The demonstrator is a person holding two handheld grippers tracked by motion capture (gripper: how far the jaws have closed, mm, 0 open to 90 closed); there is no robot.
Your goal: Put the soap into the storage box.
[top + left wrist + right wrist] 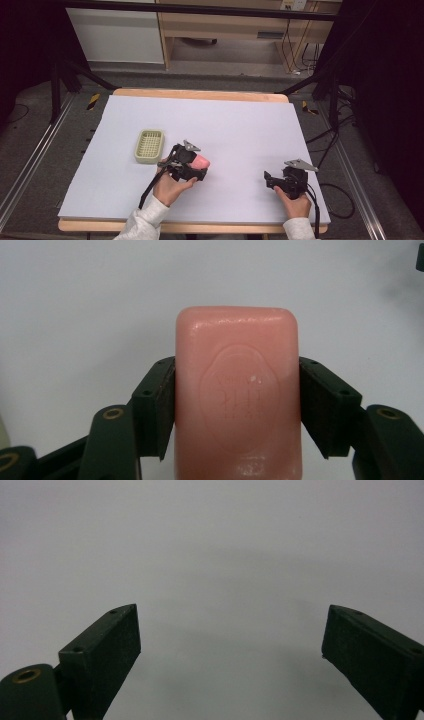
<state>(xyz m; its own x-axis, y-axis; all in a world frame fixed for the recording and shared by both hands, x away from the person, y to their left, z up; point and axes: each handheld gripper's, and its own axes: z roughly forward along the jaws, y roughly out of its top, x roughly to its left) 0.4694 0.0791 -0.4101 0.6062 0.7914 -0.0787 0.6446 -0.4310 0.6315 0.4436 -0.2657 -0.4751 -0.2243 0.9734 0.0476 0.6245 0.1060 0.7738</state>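
Near the table's middle, left gripper (197,167) clamps pink soap bar (237,395) by its long sides, long axis along the jaws. Slotted green soap dish (149,146) lies just left of it, probably the destination. Right gripper (272,179) idles well apart, jaws wide, nothing between them.

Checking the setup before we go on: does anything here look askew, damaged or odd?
Nothing stands out. The pink soap bar sits squarely in the left gripper, intact. The green soap dish lies flat on the table, and the right gripper is open.
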